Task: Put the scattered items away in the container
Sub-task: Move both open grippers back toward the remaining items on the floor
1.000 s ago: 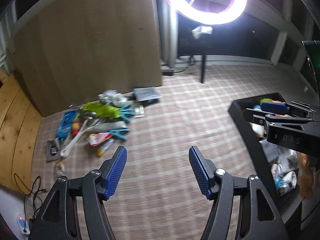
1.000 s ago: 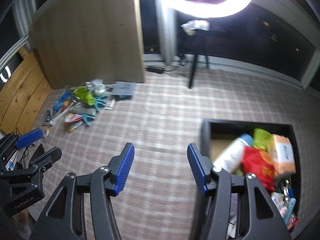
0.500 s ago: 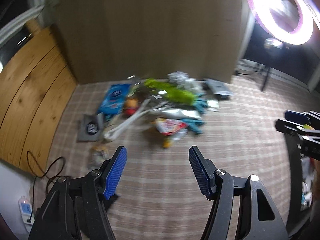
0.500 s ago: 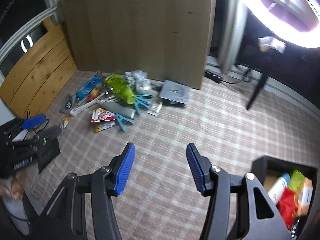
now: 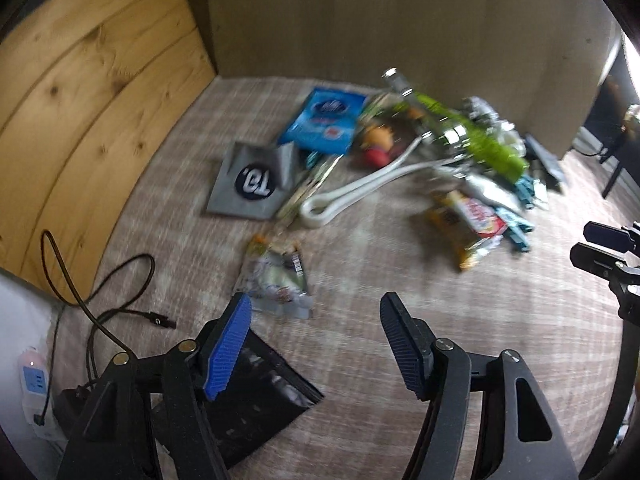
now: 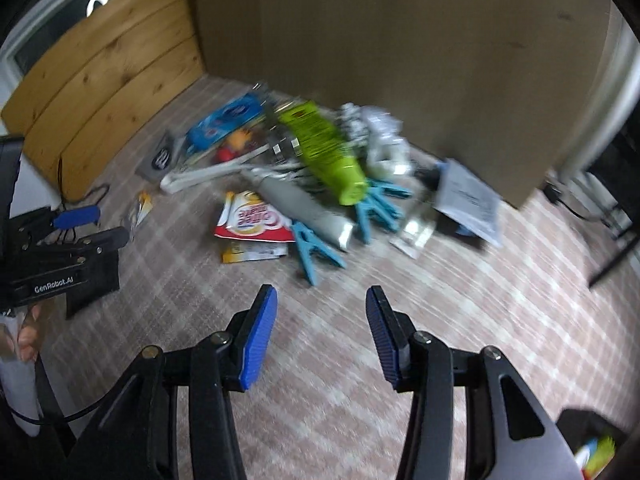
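Left gripper: jaws wide, nothing between the blue ribbed pads, touching nothing. It hangs above the plaid beige carpet. Just ahead of the left pad lies a small clear crinkled packet. A flat black glossy pouch lies under the left finger.

Right gripper: jaws wide too, empty, no contact, over bare carpet short of the pile.

Scattered pile sits on the carpet against a tall brown panel; frames are motion-blurred, so detail is limited.
- lime-green cylindrical bottle, lying on top of the heap
- grey squeeze tube, lying beside the green bottle, its end over the snack bag's edge
- light blue plastic clips: one nearest the right jaws, more at the bottle's end
- red-and-white snack bag with a yellow packet just below it
- blue flat wipes pack at the far side
- grey square pouch with a dark round logo, left edge of the pile
- white looped plastic hanger, touching several items
- white paper sheet, right edge

Container: black bin, only a corner shows, bottom right of the right wrist view, well apart from the pile. Contents too blurred to name.

A dark cable lies on the floor by the wooden plank wall.
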The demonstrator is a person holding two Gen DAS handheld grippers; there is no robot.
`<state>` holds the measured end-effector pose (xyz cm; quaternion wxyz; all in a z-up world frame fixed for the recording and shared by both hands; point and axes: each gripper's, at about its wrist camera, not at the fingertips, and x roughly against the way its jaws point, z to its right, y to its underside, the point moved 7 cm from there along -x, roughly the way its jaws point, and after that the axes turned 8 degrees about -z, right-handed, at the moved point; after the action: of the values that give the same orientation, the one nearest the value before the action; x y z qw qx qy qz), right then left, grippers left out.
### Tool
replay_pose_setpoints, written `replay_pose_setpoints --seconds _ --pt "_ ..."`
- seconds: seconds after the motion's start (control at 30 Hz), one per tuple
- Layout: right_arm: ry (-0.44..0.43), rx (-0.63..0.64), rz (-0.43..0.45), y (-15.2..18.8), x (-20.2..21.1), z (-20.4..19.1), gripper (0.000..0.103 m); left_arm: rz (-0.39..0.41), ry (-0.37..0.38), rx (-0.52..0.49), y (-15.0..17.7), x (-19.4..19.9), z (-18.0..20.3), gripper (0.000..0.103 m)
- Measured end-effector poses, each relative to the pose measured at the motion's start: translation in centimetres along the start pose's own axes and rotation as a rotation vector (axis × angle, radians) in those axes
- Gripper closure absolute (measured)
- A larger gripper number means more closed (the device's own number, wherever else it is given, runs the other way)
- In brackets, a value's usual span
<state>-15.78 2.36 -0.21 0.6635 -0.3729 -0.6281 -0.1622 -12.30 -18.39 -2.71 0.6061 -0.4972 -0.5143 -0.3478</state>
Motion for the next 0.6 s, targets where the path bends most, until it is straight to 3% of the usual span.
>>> replay_pose_setpoints --seconds 0.23,0.6 --pt "0.017 0.057 -0.058 -1.6 -3.7 -0.3 0.057 -0.041 0.001 0.050 -0.2 -2.4 -2.0 0.031" --pt "-0.027 0.069 -0.070 -3.3 -5.5 0.0 0.057 -0.068 0.015 0.088 -1.3 -4.8 -2.5 0.032"
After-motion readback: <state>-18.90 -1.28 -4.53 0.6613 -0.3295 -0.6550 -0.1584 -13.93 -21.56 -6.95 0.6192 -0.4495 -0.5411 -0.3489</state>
